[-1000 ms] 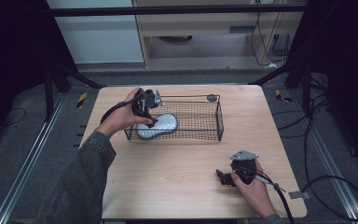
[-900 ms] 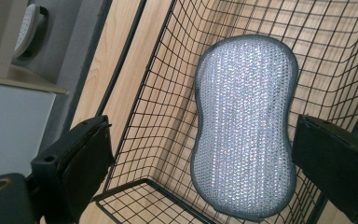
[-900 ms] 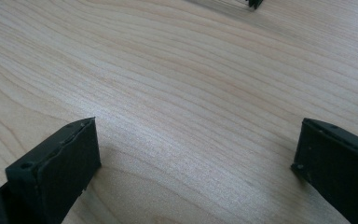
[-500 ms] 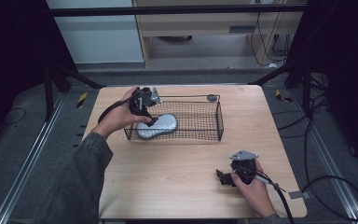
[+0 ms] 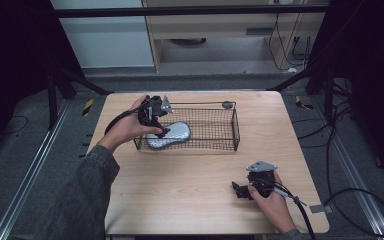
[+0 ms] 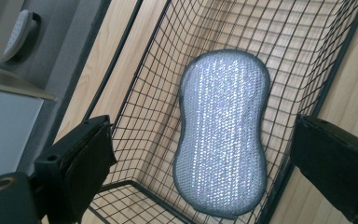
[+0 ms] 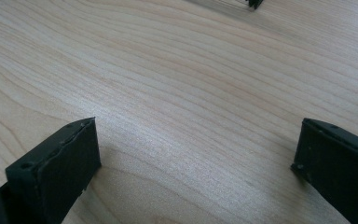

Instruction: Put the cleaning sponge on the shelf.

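Resting near the table's [image 5: 195, 200] near right corner, my right gripper [image 5: 241, 190] keeps its fingers spread over bare wood. Farther off, my left gripper [image 5: 156, 122] hangs over the wire basket's [image 5: 236, 131] left end, fingers spread above the silver sponge [image 6: 223, 130] lying flat inside.

I note sponge [image 5: 169, 135] lying in basket [image 5: 232, 131] at its left end, basket mid-table [image 5: 180, 190], my right gripper [image 5: 244, 191] well apart, near front right.
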### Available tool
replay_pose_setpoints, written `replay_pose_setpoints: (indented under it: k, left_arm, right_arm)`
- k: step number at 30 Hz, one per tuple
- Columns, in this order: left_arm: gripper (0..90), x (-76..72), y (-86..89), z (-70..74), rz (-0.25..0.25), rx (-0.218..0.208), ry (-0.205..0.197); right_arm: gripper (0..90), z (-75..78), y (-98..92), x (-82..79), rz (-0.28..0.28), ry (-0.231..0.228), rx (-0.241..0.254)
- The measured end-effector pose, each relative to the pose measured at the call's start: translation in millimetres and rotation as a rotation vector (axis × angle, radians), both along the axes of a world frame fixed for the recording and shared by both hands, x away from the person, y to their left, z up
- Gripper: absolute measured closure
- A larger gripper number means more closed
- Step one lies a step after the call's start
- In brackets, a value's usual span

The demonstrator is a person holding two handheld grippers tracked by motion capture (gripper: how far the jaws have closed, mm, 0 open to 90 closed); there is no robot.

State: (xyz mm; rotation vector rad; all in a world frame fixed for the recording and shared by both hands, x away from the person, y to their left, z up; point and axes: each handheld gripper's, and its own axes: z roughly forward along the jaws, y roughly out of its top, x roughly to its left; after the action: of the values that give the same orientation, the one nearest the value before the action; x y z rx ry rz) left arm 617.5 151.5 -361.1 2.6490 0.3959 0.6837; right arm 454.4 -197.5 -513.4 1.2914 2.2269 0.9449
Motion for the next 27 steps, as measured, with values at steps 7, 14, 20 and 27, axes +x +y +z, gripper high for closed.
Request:
replay_pose_setpoints:
  k: [7,14,20,27]
  left_arm:
    - [5.8,-6.0,0.1,4.9,0.01,-0.031,-0.002]
    - [6.1,-16.3,-1.6,8.7,0.047,-0.078,0.002]
    - [5.6,-25.4,-5.5,10.5,0.076,-0.11,0.011]
    - [5.0,-41.3,-8.1,10.4,0.11,-0.153,0.013]
  right_arm:
    - [0.4,0.0,0.0,0.0,0.0,0.0,0.0]
    - [0.4,0.0,0.0,0.0,-0.001,0.0,0.0]
    - [0.4,0.1,0.2,-0.2,-0.002,0.001,0.002]
    - [0.4,0.0,0.1,-0.1,-0.002,0.0,0.0]
